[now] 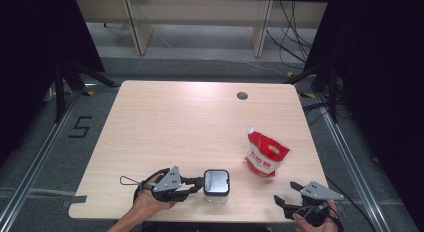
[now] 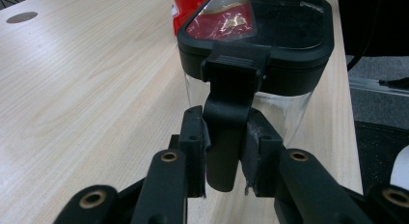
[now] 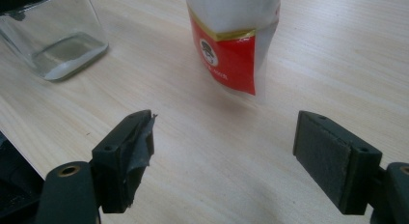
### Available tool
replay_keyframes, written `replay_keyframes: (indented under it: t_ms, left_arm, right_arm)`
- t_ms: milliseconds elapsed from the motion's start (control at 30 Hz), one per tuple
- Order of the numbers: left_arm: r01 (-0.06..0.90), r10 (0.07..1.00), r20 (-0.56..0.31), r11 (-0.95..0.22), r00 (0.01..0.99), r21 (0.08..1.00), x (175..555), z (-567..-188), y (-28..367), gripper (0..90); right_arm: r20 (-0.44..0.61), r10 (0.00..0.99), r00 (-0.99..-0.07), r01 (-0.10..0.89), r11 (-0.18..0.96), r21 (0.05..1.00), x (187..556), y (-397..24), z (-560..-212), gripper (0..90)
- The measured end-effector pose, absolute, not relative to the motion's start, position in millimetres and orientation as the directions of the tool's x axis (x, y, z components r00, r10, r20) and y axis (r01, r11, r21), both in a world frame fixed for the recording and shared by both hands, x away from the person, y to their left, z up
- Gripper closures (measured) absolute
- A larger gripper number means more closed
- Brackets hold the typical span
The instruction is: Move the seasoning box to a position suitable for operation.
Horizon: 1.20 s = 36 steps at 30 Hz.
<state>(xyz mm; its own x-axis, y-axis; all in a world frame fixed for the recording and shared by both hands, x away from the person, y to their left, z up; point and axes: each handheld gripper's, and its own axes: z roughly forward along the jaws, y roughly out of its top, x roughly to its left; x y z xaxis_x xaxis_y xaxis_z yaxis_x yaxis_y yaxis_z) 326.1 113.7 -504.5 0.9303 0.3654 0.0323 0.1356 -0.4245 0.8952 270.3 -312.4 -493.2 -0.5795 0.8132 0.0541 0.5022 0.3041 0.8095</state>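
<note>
A pale wooden table (image 1: 165,122) fills the scene; near its front edge stands a clear square jar (image 1: 216,187) with a black lid, its black latch (image 2: 226,137) hanging down the side; the left gripper (image 2: 225,154) pinches that latch between both pads; the right gripper (image 3: 224,151) hovers wide open, holding nothing, before a red-and-white pouch (image 3: 231,45).

So the surface (image 1: 165,122) is light wood grain with rounded corners, and there's a small dark round cable hole (image 1: 242,96) near the far edge. Past it stands a pale wooden shelf unit (image 1: 200,17) on grey floor, loose black cables (image 1: 295,34) trailing at the right. Black tripod legs (image 1: 75,77) stand left and right, and a "5" (image 1: 80,127) is taped on the floor.
</note>
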Motion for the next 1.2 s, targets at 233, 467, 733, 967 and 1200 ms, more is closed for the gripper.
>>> replay_keyframes:
  t_ms: [233,467,733,967,1200]
  left_arm:
    - [0.147,0.394,0.043,-0.44,0.918,0.886,317,-500,114,49.2]
    - [0.21,0.429,-0.031,-0.377,0.903,0.902,313,-489,125,40.7]
    - [0.226,0.453,-0.045,-0.353,0.89,0.908,307,-476,133,40.2]
    - [0.248,0.471,-0.07,-0.327,0.879,0.912,309,-471,132,45.2]
    - [0.222,0.482,-0.061,-0.284,0.874,0.933,309,-464,132,63.5]
  right_arm:
    - [0.079,0.816,-0.572,0.522,0.288,0.802,268,-311,-493,24.4]
    - [0.058,0.796,-0.603,0.491,0.313,0.813,268,-309,-493,23.2]
    - [0.047,0.795,-0.605,0.478,0.316,0.82,269,-308,-493,20.3]
    - [0.064,0.784,-0.617,0.476,0.307,0.824,268,-307,-493,20.3]
    - [0.062,0.781,-0.622,0.475,0.313,0.823,269,-307,-493,20.5]
